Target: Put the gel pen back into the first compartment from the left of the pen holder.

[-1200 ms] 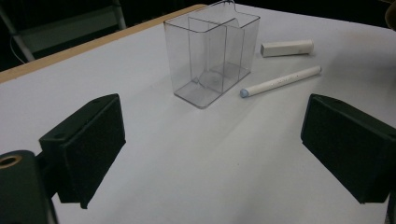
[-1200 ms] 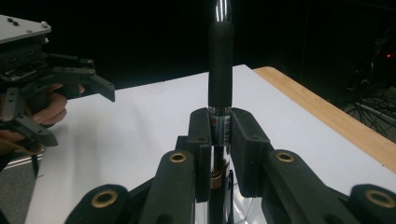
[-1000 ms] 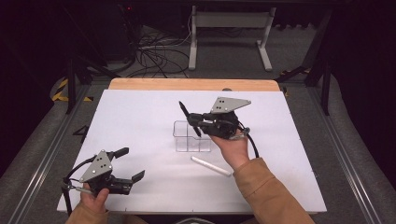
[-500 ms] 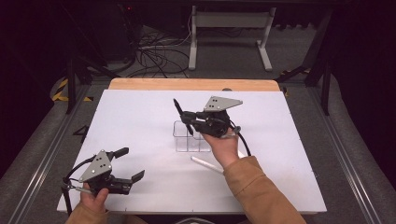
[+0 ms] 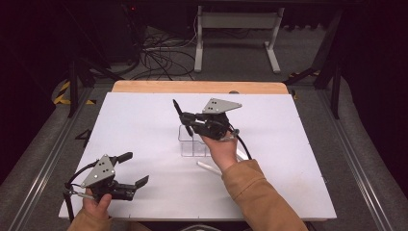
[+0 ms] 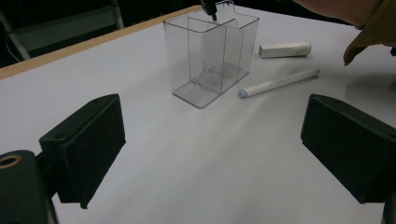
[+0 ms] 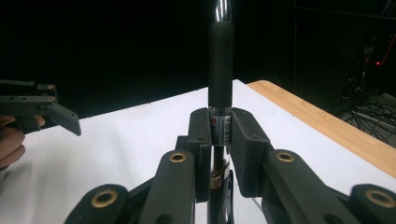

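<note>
My right gripper (image 5: 190, 121) (image 7: 219, 122) is shut on a black pen (image 5: 179, 109) (image 7: 220, 51) and holds it tilted above a clear divided organizer (image 5: 192, 144) (image 6: 210, 51). In the left gripper view the pen's lower tip (image 6: 208, 7) hangs just over the organizer's top edge. A white pen (image 5: 208, 168) (image 6: 278, 83) lies on the white tabletop (image 5: 144, 120) beside the organizer. A short white stick (image 6: 285, 49) lies a little behind it. My left gripper (image 5: 134, 169) (image 6: 215, 140) stands open near the table's front left corner, with nothing between its jaws.
A wooden strip (image 5: 192, 87) runs along the table's far edge. Behind it, the floor holds cables (image 5: 159, 53) and a white stand's legs (image 5: 235, 29). Metal rails (image 5: 43, 159) flank the table. The person's tan sleeve (image 5: 260, 197) crosses the front right.
My right gripper has carried the black pen leftwards and slightly lower, to above the clear organizer. The left gripper has stayed still.
</note>
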The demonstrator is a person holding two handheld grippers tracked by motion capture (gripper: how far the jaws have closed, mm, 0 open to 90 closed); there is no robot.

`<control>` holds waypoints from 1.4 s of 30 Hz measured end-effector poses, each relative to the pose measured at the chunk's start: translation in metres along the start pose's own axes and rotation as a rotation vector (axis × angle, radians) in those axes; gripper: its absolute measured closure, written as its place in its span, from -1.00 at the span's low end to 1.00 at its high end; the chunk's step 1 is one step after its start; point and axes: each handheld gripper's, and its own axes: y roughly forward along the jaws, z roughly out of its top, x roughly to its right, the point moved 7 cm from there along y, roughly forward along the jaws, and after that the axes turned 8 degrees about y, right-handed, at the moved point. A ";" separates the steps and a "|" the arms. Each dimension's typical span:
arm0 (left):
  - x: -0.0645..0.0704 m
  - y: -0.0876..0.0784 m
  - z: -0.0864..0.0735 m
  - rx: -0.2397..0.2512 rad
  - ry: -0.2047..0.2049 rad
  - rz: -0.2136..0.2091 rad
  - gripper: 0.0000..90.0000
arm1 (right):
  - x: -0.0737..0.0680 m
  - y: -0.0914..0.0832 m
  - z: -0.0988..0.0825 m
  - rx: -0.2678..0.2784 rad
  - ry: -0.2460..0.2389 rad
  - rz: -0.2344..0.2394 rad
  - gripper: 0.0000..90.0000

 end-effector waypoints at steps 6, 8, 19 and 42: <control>0.000 0.000 0.000 0.002 -0.003 -0.001 -0.84 | -0.001 0.008 -0.001 -0.003 -0.004 0.001 0.75; 0.000 0.000 0.000 0.002 -0.004 -0.002 -0.85 | -0.001 0.010 -0.002 -0.004 0.000 0.001 0.75; 0.000 -0.001 0.000 0.004 -0.008 0.001 -0.85 | 0.000 0.011 -0.004 -0.012 -0.009 -0.003 0.75; 0.000 -0.001 0.000 0.002 -0.004 0.002 -0.84 | 0.004 0.016 -0.035 -0.099 0.034 -0.015 0.75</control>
